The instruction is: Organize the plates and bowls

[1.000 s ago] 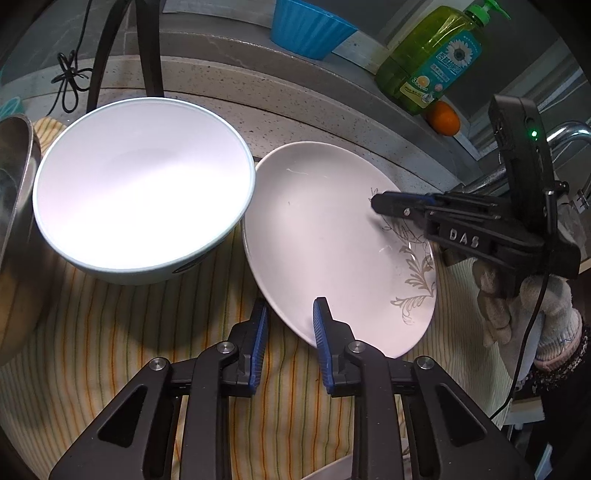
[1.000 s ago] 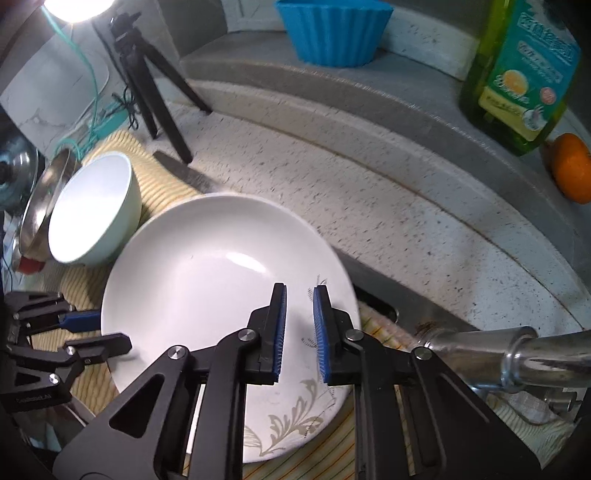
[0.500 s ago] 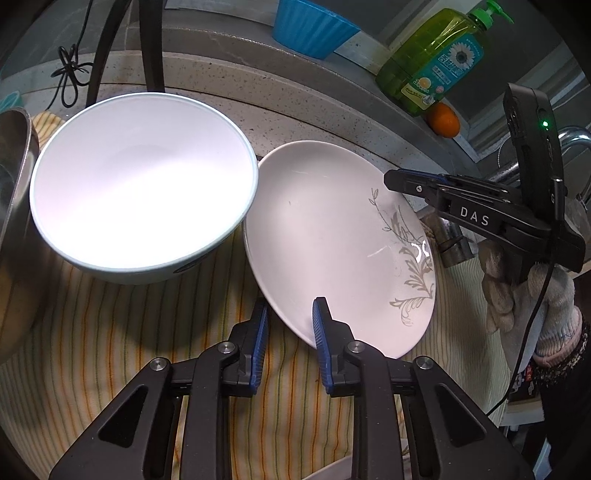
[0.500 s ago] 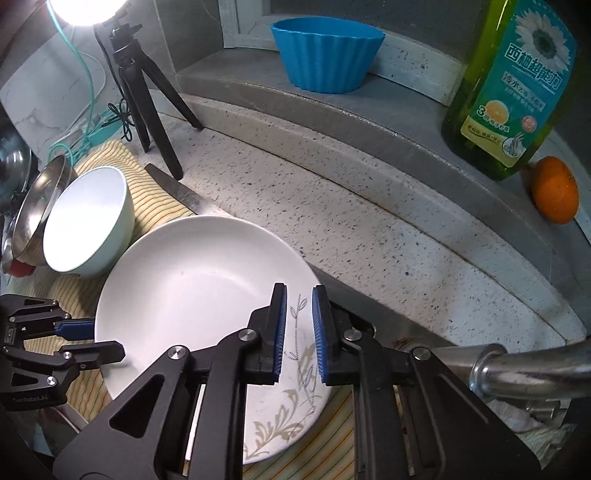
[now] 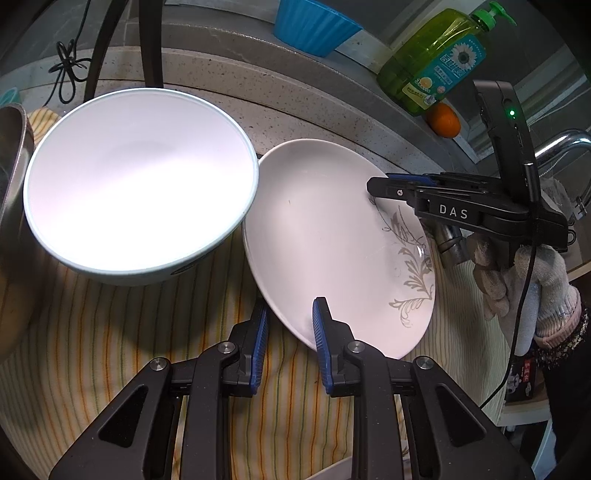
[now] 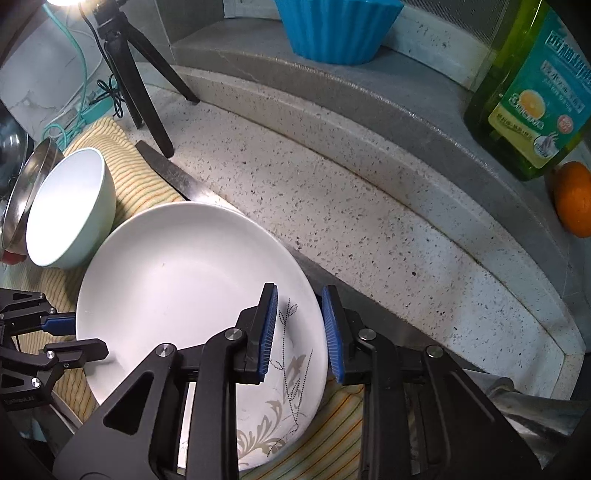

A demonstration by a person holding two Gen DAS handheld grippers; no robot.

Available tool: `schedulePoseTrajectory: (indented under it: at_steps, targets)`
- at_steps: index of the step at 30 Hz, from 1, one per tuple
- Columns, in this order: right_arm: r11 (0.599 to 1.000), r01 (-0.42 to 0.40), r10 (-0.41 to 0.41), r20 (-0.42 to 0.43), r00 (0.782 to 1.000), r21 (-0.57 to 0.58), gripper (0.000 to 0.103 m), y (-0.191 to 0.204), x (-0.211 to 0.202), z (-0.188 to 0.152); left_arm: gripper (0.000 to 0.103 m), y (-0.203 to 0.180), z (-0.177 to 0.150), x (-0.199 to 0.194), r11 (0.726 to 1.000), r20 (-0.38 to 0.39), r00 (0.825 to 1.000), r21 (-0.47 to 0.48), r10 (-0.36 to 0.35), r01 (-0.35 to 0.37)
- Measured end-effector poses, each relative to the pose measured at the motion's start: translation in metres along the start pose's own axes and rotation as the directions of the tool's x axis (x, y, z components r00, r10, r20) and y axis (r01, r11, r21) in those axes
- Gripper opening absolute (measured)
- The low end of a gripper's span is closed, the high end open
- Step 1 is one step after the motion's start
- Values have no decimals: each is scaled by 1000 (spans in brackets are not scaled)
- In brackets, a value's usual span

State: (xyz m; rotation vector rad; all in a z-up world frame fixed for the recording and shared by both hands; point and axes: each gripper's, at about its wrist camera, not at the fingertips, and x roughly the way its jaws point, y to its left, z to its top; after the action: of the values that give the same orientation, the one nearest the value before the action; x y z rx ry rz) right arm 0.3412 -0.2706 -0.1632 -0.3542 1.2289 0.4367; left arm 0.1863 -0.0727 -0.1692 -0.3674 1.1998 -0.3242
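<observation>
Plate (image 5: 332, 236) and bowl (image 5: 140, 181) sit side by side on a yellow striped cloth (image 5: 110, 350) spread over the speckled counter (image 6: 332, 192), rims touching or very nearly so. The plate is white, with a grey leaf pattern on the part nearest the sink side, and it lies tilted rather than flat: the edge toward the left gripper (image 5: 289, 325) rides higher. Seen from the left wrist it reads as an oval whose long axis runs from the bowl's rim down toward the leaf pattern.

That left gripper has its blue pads set either side of the plate's near rim, one under and one over, jaws narrow; they look closed on the rim, though the actual contact is hard to see. Opposite it, the right gripper (image 6: 299, 328), held in a gloved hand (image 5: 524, 280), straddles the patterned edge of the plate. Its jaws have just been opening, and the rim stands between the pads with a gap showing on both sides, so it grips nothing.

The bowl stands upright, mouth up, pale blue outside and white inside, beside a steel bowl (image 6: 33, 184) at the cloth's far end. Back on the ledge are a blue ribbed cup (image 6: 336, 26), a green soap bottle (image 5: 436, 59) and an orange (image 5: 443, 120); black tripod legs (image 6: 140, 92) stand on the counter
</observation>
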Motion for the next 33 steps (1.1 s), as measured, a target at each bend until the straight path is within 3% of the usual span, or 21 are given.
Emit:
schedulePoseTrajectory:
  at_steps: [5, 14, 30, 33]
  targets:
    - [1000, -14, 14, 0, 1000, 23, 18, -5, -2, 0, 22, 1, 1, 2, 1000, -11, 1000, -1, 1, -1]
    - [998, -43, 44, -17, 999, 50, 17, 3, -10, -16, 22, 4, -1, -3, 1000, -22, 1000, -16, 17, -17]
    - [970, -139, 141, 7, 990, 199, 17, 13, -30, -70, 22, 5, -5, -4, 999, -20, 999, 11, 38, -38]
    - [956, -165, 167, 12, 986, 244, 12, 10, -30, -81, 22, 3, -5, -2, 999, -20, 999, 17, 38, -38]
